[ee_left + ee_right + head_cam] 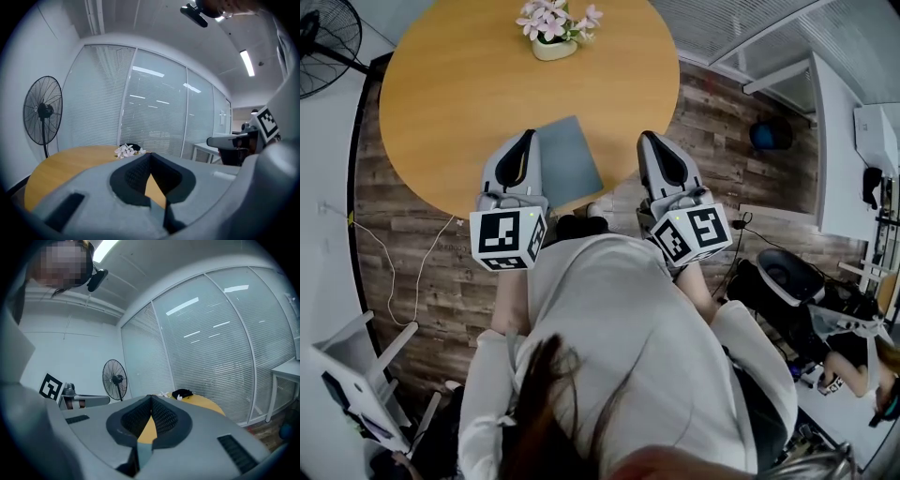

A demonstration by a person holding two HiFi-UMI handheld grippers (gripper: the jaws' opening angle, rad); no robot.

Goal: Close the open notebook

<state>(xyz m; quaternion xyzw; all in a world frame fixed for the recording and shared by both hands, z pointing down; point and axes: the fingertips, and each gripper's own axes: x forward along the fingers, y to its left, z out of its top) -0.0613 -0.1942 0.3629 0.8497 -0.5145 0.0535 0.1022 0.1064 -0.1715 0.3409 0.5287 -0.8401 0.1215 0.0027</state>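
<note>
We hold the left hand-held gripper point(525, 139) and the right hand-held gripper point(650, 141) side by side over the near edge of the round wooden counter point(450, 94). Each has its jaws pressed together with nothing between them. The grey notebook point(570, 161) lies flat and closed at that near edge, between our two grippers and nearer the left one. A pot of pale flowers point(553, 28) stands at the far side.
</note>
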